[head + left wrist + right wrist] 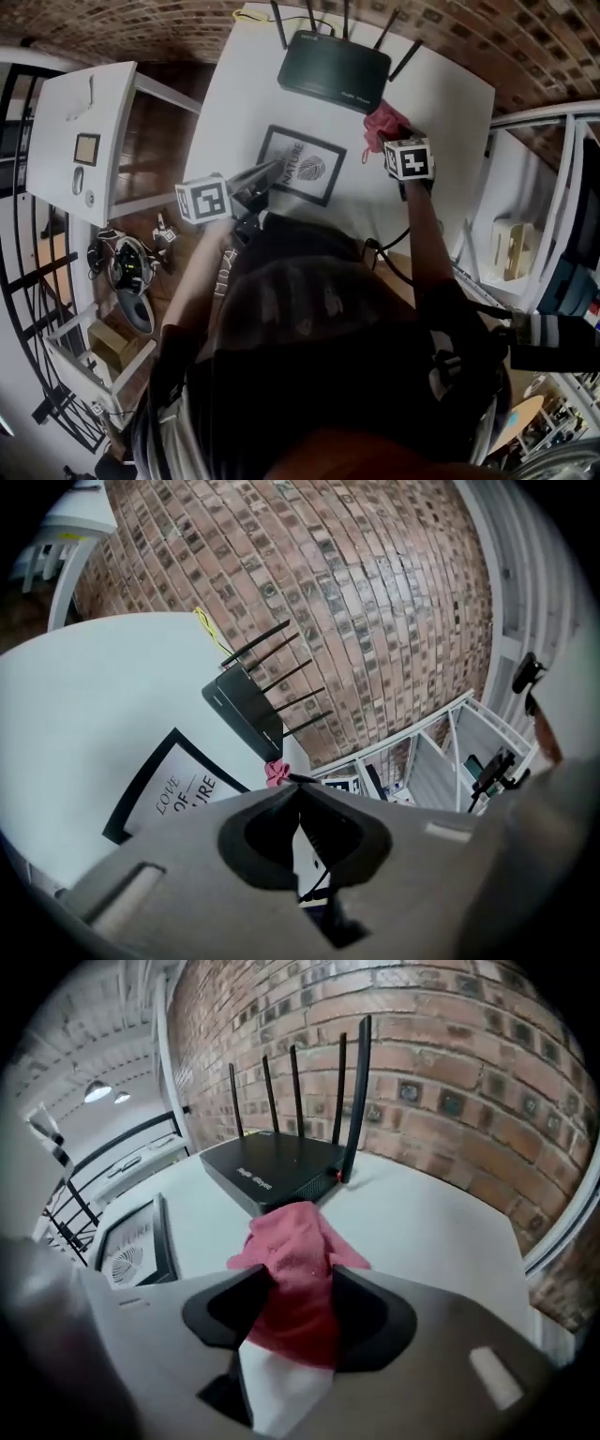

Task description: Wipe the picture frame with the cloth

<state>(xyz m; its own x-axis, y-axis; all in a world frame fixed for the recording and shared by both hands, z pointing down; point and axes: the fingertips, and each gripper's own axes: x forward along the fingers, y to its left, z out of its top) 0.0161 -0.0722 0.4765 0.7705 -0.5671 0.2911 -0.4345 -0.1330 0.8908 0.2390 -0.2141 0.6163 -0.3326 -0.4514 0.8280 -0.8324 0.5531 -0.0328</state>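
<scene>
Presently | black rectangular picture frame (302, 165): flat, head-view centre, on white bench (450, 112) | crumpled red cloth (291, 1232): between wide-open right tongs (302, 1277), ungripped | left tongs (298, 785): closed, empty, by frame's left edge | risk: a shallow bite likely drops the cloth.

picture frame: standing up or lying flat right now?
Lying flat: the picture frame rests face up on the white table; the head view shows its print from above.
</scene>
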